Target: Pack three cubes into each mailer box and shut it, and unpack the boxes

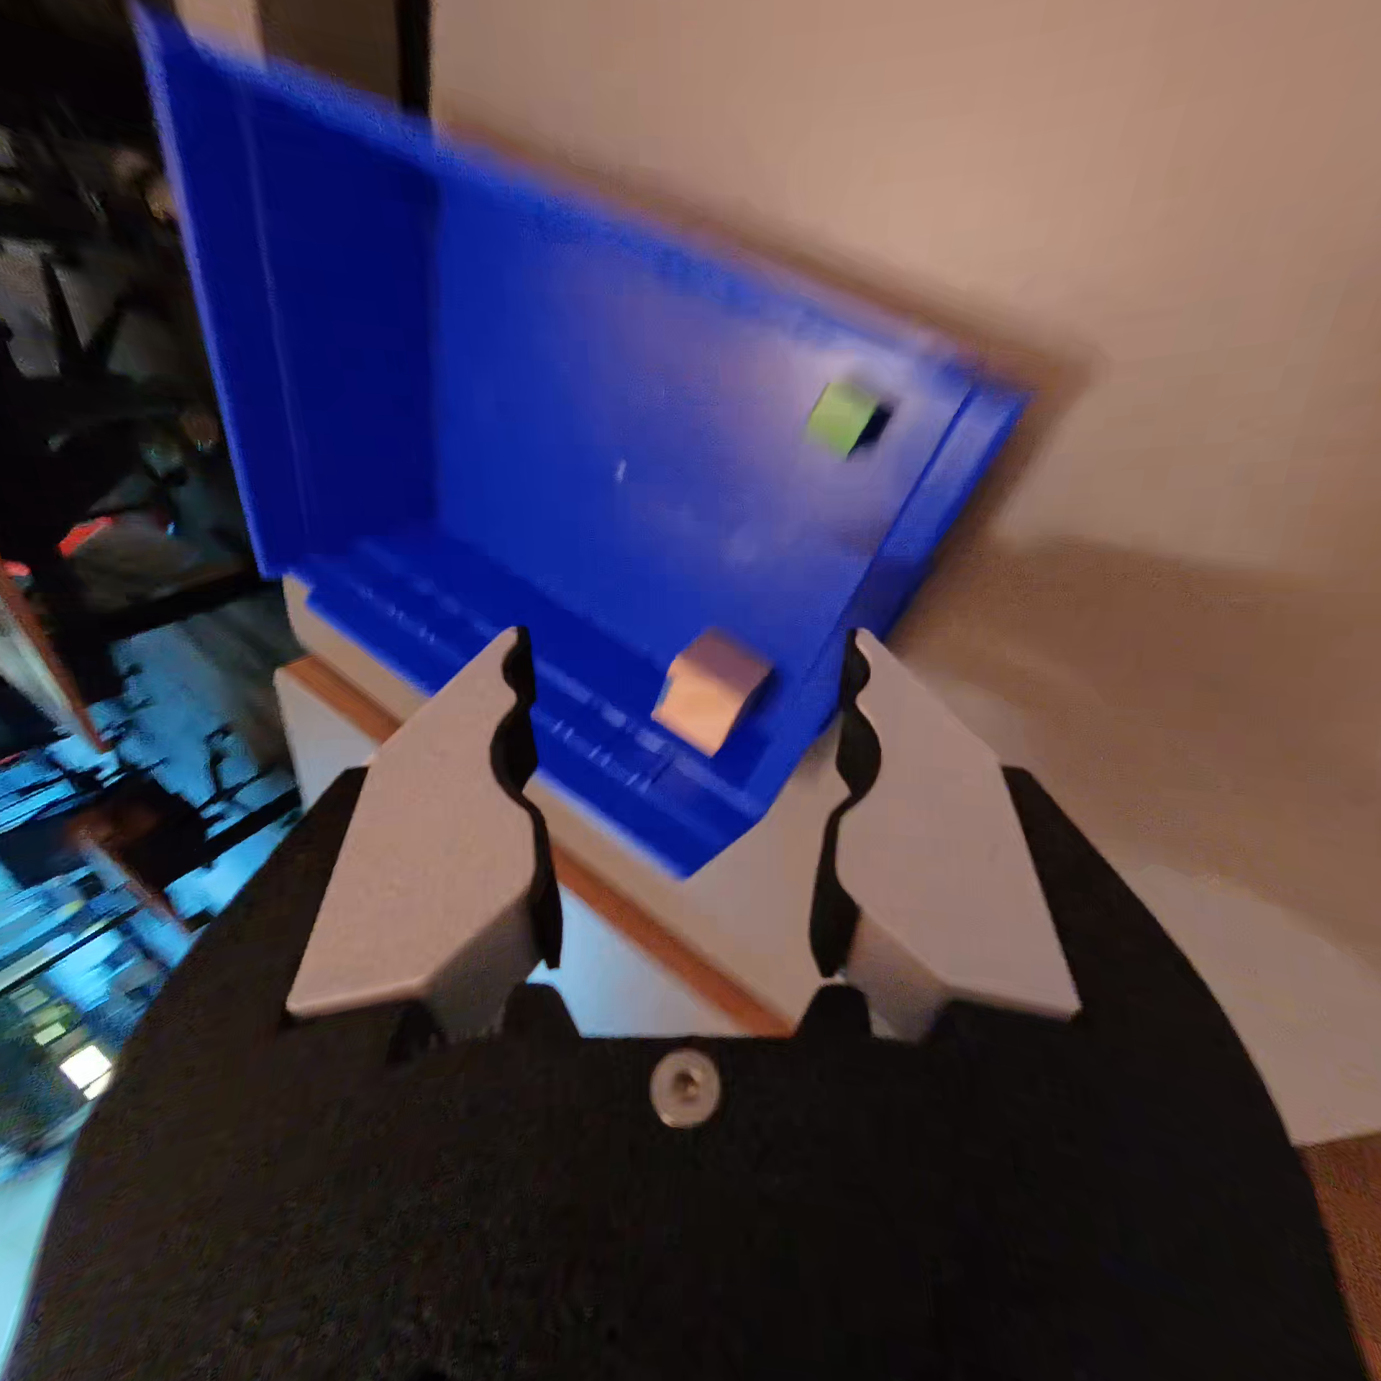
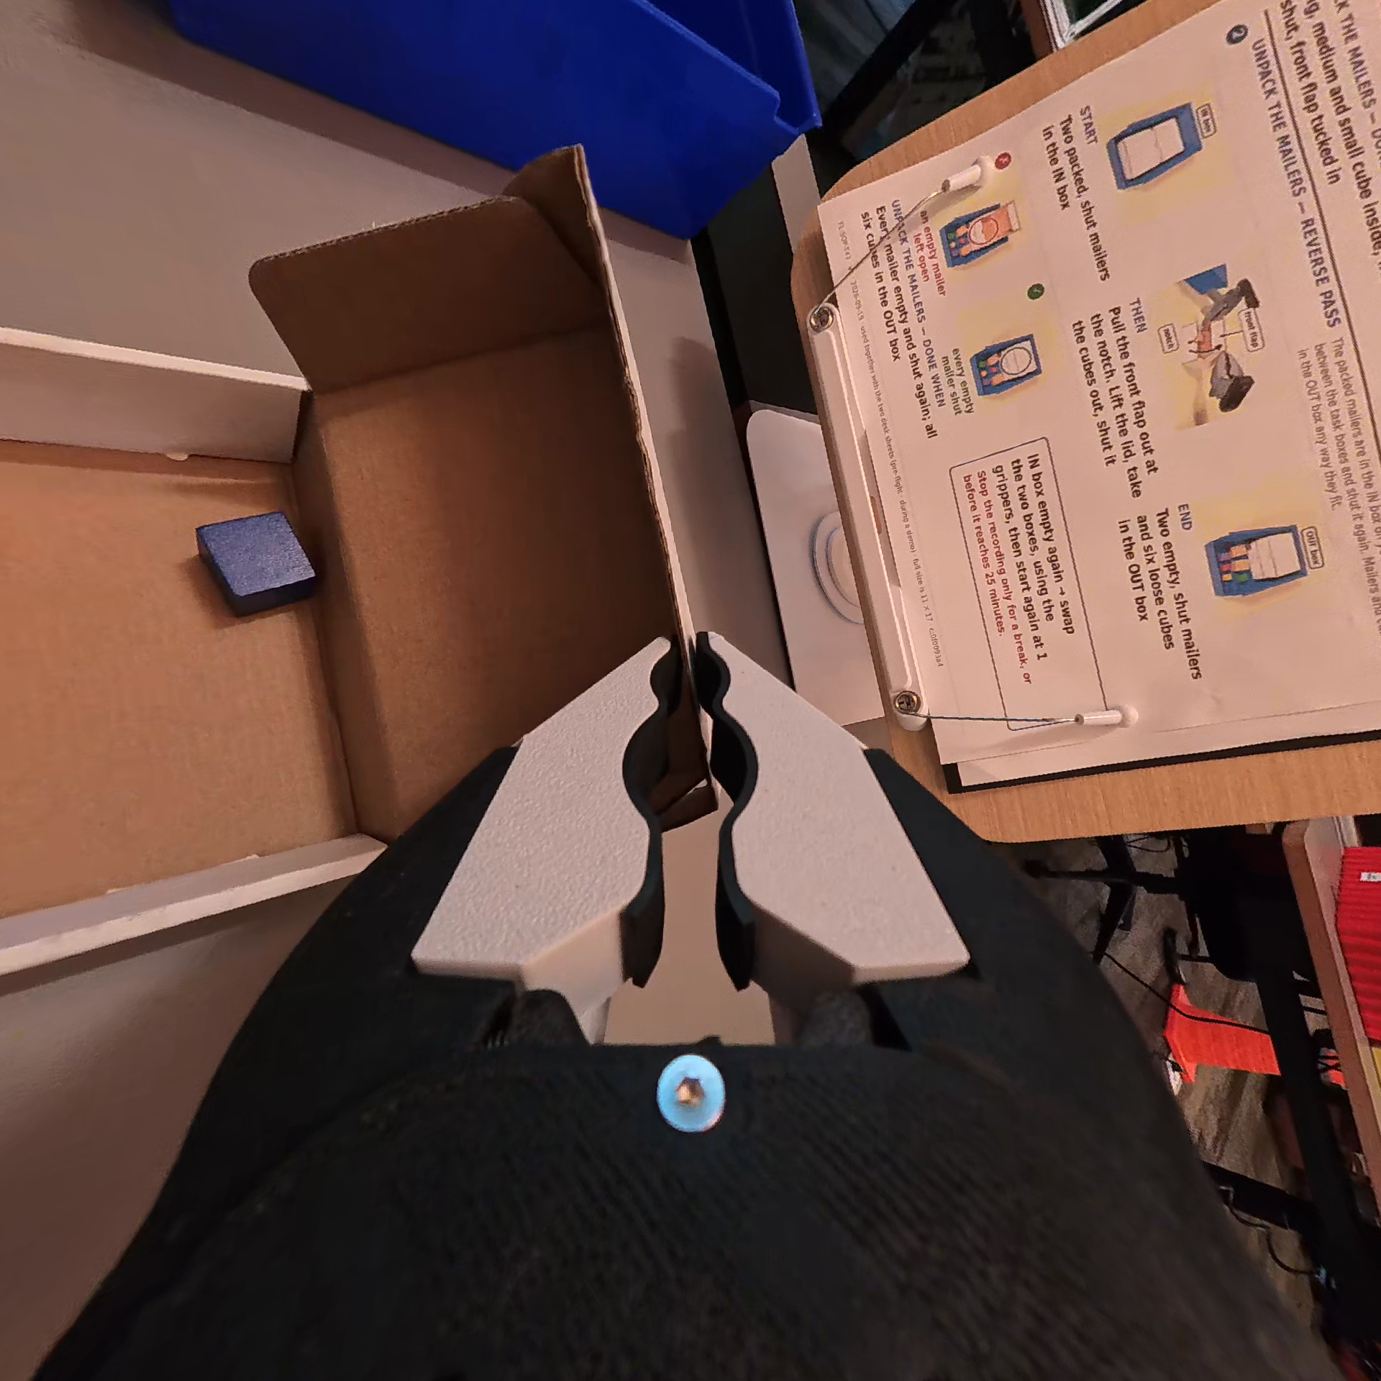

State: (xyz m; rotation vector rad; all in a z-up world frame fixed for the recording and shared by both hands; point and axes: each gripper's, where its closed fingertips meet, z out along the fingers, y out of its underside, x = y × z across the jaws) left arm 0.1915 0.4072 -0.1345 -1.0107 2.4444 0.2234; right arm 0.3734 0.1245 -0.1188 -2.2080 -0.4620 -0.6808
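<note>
In the left wrist view my left gripper (image 1: 687, 650) is open and empty, held just short of a blue bin (image 1: 568, 418). A pale cube (image 1: 710, 691) lies in the bin's near part and a green cube (image 1: 841, 418) lies farther in, at the right. In the right wrist view my right gripper (image 2: 689, 650) is shut on the upright lid flap (image 2: 635, 388) of an open cardboard mailer box (image 2: 172, 672). A blue cube (image 2: 254, 551) lies on the box floor at the left.
A blue bin (image 2: 523, 82) stands beyond the mailer in the right wrist view. A printed instruction sheet (image 2: 1121, 388) sits clipped on a wooden board at the right. The table edge (image 1: 650, 934) runs under the left gripper, with floor clutter beyond.
</note>
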